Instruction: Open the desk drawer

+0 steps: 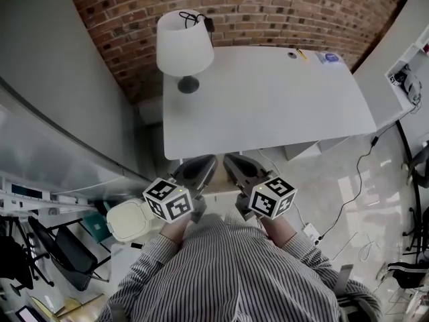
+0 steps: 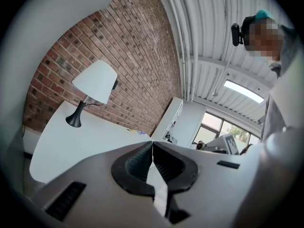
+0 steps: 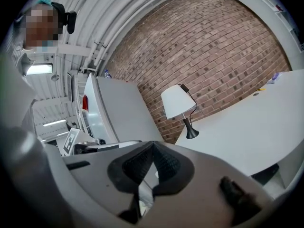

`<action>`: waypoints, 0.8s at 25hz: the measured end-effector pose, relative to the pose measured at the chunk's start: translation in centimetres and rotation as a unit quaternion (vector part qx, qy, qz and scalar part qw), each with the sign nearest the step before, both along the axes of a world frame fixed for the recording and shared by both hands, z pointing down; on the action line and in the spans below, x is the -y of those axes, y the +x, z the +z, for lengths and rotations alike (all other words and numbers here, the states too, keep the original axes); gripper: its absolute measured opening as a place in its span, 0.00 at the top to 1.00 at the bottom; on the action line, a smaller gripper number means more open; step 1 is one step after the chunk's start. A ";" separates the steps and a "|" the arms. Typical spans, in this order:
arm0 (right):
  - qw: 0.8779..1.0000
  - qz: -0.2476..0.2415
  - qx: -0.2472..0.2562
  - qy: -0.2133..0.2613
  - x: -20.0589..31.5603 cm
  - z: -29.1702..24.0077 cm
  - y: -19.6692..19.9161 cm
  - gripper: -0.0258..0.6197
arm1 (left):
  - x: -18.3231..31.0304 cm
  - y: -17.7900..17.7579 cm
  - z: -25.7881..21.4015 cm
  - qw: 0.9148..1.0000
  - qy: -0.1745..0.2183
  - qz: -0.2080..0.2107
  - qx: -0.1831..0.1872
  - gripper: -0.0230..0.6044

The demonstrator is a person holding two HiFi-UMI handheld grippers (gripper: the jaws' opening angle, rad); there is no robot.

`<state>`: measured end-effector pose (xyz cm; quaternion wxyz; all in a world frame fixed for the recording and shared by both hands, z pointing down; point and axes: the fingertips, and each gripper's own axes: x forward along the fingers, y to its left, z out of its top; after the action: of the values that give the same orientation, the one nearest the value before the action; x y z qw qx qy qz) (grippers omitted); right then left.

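Note:
The white desk (image 1: pixel 268 106) stands in front of me against a brick wall. No drawer front shows clearly; a white unit (image 1: pixel 310 149) sits under the desk's front right edge. My left gripper (image 1: pixel 210 161) and right gripper (image 1: pixel 229 159) are held side by side just short of the desk's front edge, their tips close together. Both are shut with nothing between the pads. In the left gripper view the left gripper (image 2: pixel 152 144) points level over the desk top (image 2: pixel 71 146). In the right gripper view the right gripper (image 3: pixel 153 144) has its jaws closed and points at the desk (image 3: pixel 247 127).
A white lamp (image 1: pixel 184 45) stands on the desk's far left corner, and small items (image 1: pixel 328 58) lie at the far right corner. A cream bin (image 1: pixel 127 220) stands on the floor at my left. Cables (image 1: pixel 355 180) run over the floor at right, below white shelving (image 1: pixel 405 79).

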<state>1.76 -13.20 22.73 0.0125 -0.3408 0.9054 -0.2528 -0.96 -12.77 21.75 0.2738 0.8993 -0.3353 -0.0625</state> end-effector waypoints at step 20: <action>1.000 0.008 -0.028 -0.002 -3.6 0.6 0.9 0.93 | -3.2 1.4 0.5 0.999 -0.004 0.025 0.024 0.94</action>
<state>2.67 -9.55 23.33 -0.0119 -0.3550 0.9022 -0.2445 0.47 -9.61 22.20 0.2702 0.9077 -0.3195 -0.0324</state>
